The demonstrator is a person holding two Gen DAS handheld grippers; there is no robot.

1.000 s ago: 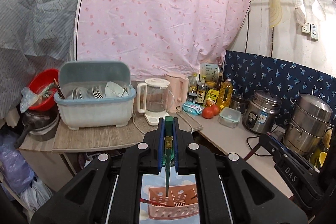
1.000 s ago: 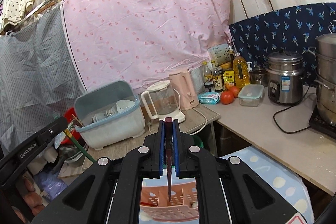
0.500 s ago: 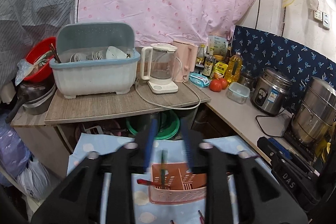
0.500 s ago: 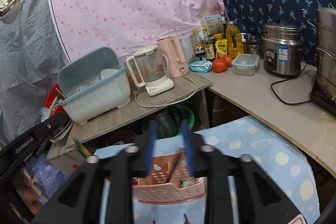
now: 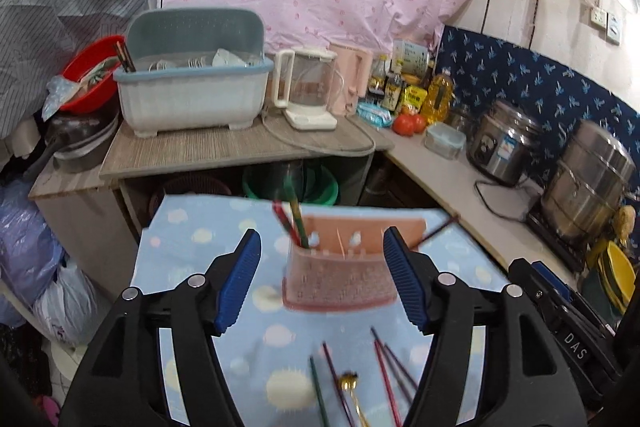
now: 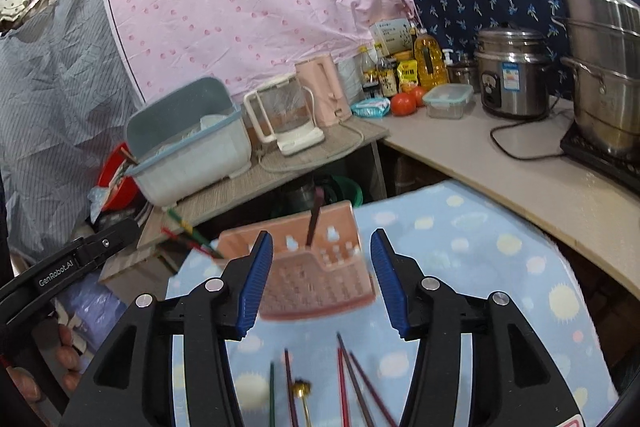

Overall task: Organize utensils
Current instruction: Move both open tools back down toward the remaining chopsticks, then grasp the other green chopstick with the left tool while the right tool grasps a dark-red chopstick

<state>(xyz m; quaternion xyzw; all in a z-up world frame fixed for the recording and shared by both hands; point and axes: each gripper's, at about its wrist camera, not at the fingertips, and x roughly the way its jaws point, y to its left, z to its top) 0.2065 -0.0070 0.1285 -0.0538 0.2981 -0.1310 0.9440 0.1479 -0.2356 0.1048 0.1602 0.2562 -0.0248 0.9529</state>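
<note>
Left gripper [image 5: 322,285]: jaws spread wide, nothing between them. Right gripper [image 6: 318,285]: jaws likewise wide apart, empty. Pink perforated plastic utensil caddy [image 5: 340,277] stands upright on the pale blue spotted cloth [image 5: 192,239] covering the bench, just ahead of both grippers. Red and green chopsticks [image 5: 294,223] lean in its left compartment; a dark chopstick [image 6: 314,221] stands nearer the middle. Loose chopsticks [image 6: 348,379] and a gold-headed spoon [image 6: 301,389] lie flat on the cloth before the caddy.
</note>
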